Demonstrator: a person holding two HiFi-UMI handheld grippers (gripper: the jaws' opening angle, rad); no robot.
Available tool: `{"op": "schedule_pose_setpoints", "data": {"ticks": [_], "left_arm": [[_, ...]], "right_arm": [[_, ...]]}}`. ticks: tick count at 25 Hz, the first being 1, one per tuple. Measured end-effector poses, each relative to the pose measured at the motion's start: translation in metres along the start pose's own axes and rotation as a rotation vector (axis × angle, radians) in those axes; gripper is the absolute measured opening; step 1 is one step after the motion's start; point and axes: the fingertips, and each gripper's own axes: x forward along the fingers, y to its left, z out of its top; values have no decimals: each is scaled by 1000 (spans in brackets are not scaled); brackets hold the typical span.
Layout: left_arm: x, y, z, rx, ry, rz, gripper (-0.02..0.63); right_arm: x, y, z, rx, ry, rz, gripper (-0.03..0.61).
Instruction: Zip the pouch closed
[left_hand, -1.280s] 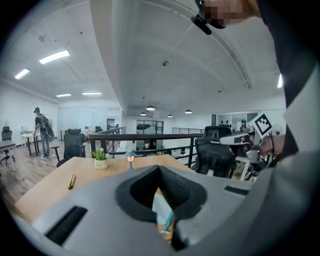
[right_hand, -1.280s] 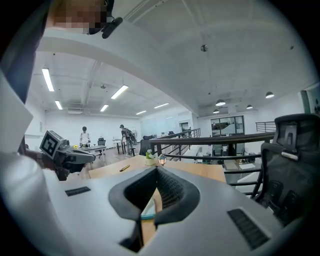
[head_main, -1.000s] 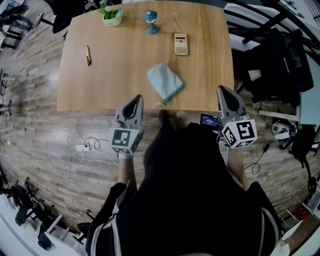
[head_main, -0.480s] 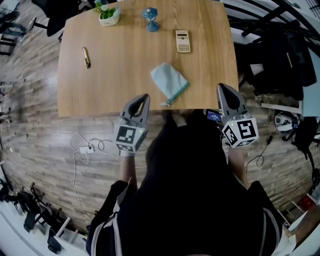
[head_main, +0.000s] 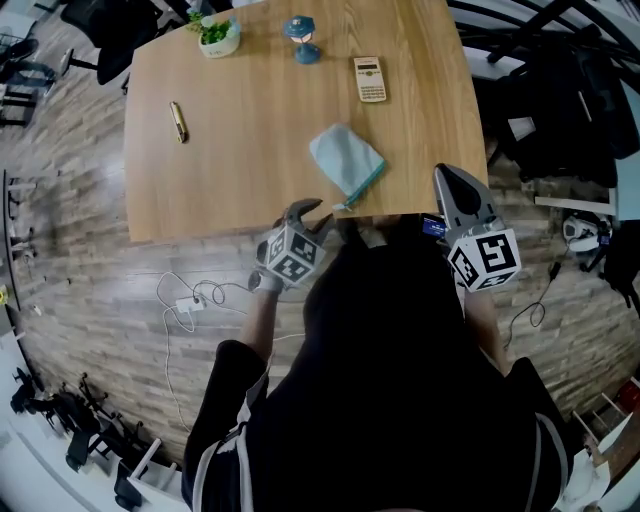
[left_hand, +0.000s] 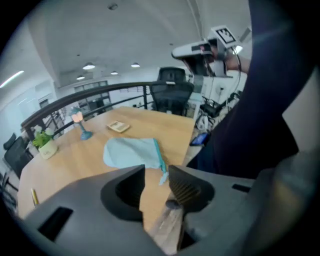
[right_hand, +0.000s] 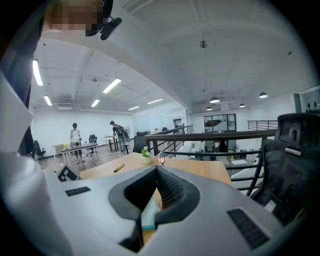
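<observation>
The left hand-held gripper (head_main: 308, 211) hangs just short of the pouch (head_main: 347, 160), on its near left side. Its jaws stand apart with nothing between them, and its own view looks through the gap at bare wood and the pouch's nearest corner. The right hand-held gripper (head_main: 448, 176) sits to the pouch's right. Its jaws are brought together at the tips and clamp nothing. The sliver of pale blue showing in the hollow behind those tips is the pouch lying beyond, not something gripped.

The pouch lies flat on the bench (head_main: 240, 150), close to the near edge and apart from both grippers. A teal zip strip (head_main: 366, 182) runs along the side of the pouch that faces the right hand-held gripper. A small tab (head_main: 339, 207) pokes out at the strip's near end. No view is sharp enough to show whether the zip is open along its length.

As I read it, the zipping has not begun, since nothing has hold of the pouch or the tab. Steadying the pouch, taking the tab and drawing it along the strip all remain to be done.
</observation>
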Motion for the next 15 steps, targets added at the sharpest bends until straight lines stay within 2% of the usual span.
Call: {"op": "schedule_pose_setpoints", "data": {"ticks": [2,4,9,12,15], "left_arm": [[28,-12,-22,128,98,-42,154],[53,-17,-39,235,158,-50,156],[87,-17,-55,296,188,-43,156],[96,-19,-65,354,218,-45,156],[99,-19,-69,379,221,-46,155]], "right_arm": [[0,2,-2,4,4,-2,11],[-1,4,-5,9,7,-6,11],[-8,3,-7,13,8,-20,11],[-14,-3,-10,25,9,-41,11],[-18,-6,-14,34,11,-55,11]]}}
